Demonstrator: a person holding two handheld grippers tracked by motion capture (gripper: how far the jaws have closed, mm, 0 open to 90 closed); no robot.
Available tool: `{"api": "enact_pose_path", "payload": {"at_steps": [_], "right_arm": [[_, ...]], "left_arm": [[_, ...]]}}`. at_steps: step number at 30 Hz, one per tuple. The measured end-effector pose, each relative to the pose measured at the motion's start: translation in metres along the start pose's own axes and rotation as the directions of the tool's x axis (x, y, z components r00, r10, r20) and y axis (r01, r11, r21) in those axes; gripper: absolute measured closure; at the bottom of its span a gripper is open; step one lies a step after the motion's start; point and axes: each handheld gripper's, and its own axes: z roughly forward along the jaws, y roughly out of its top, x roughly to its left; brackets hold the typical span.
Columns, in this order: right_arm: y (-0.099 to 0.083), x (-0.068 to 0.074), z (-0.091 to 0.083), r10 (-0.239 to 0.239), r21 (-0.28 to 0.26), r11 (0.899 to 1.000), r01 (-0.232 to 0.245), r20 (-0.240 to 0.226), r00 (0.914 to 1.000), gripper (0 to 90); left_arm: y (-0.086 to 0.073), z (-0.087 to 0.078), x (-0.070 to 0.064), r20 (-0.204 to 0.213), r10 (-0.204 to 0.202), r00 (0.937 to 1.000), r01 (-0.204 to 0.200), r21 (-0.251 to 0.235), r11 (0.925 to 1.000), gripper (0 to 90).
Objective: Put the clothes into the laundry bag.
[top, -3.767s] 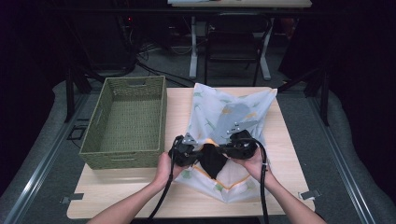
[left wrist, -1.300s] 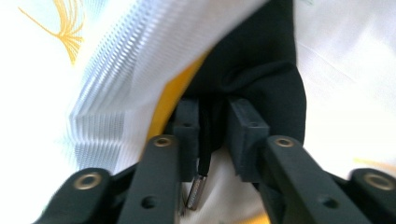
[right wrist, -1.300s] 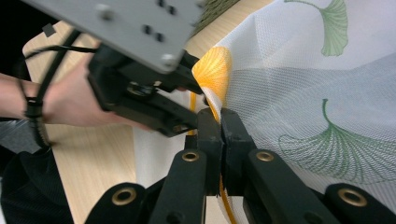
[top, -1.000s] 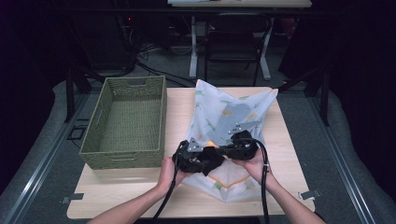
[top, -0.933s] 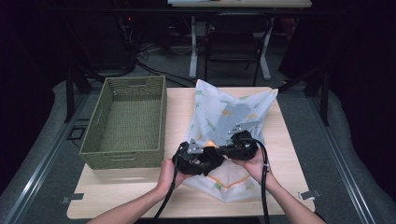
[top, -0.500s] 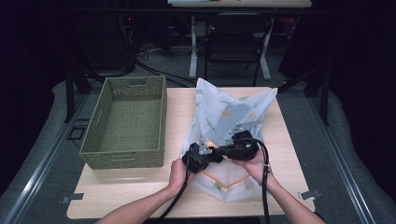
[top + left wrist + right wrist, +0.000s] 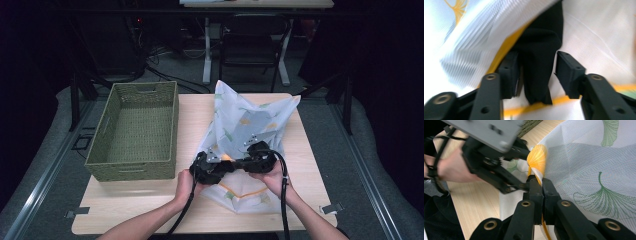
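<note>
Lengthwise, mesh laundry bag (image 7: 250,125) front-to-back on the table (image 7: 195,115), orange-trimmed mouth nearest.

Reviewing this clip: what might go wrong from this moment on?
The right gripper pinches just a thin yellow-trimmed edge of the white mesh laundry bag with green leaf print; a pull may slip it free. The left gripper stands open around a black cloth; closing may catch mesh too.

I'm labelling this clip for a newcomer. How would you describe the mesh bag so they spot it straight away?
On the wooden table, look right of the green woven basket. The mesh bag lies there, rumpled. It is the sheer white one printed with green and orange leaves and edged in orange, and the right tool is clamped on that edge.
</note>
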Motion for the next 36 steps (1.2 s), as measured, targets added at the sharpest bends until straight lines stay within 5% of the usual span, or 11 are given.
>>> {"api": "enact_pose_path", "payload": {"at_steps": [5,9,13,18,21,28,36], "right_arm": [[0.001,0.001,0.0,-0.004,0.002,1.0,0.004,0.006,1.0,88.6],[0.001,0.001,-0.001,-0.01,-0.005,1.0,0.01,0.01,0.9999,88.5],[0.002,0.001,-0.002,-0.004,-0.006,1.0,0.004,0.011,0.9999,88.5],[0.001,0.001,-0.002,-0.008,-0.004,1.0,0.008,0.009,0.9999,88.4],[0.0,0.001,-0.002,-0.013,0.009,1.0,0.012,0.009,0.9999,88.4],[-0.006,0.006,0.006,-0.038,0.095,0.995,0.038,-0.003,0.9993,88.1],[-0.019,0.012,0.02,-0.054,0.179,0.982,0.059,-0.03,0.9981,87.5]], "left_arm": [[0.001,-0.026,0.0,0.008,0.006,0.9999,-0.006,-0.039,0.9992,46.7],[0.011,-0.039,0.004,-0.064,0.003,0.9979,-0.011,-0.116,0.9932,43.5],[0.02,-0.029,0.007,-0.109,0.021,0.9938,-0.032,-0.102,0.9943,43.9],[0.022,-0.021,0.005,-0.142,0.113,0.9835,-0.127,-0.094,0.9874,73.6],[0.02,-0.028,0.004,-0.139,0.176,0.9746,-0.186,-0.063,0.9806,87.8],[0.005,-0.044,0.0,-0.119,0.27,0.9554,-0.273,-0.007,0.962,88.4],[-0.014,-0.045,-0.008,-0.019,0.346,0.938,-0.343,0.087,0.9351,88.3]]}}
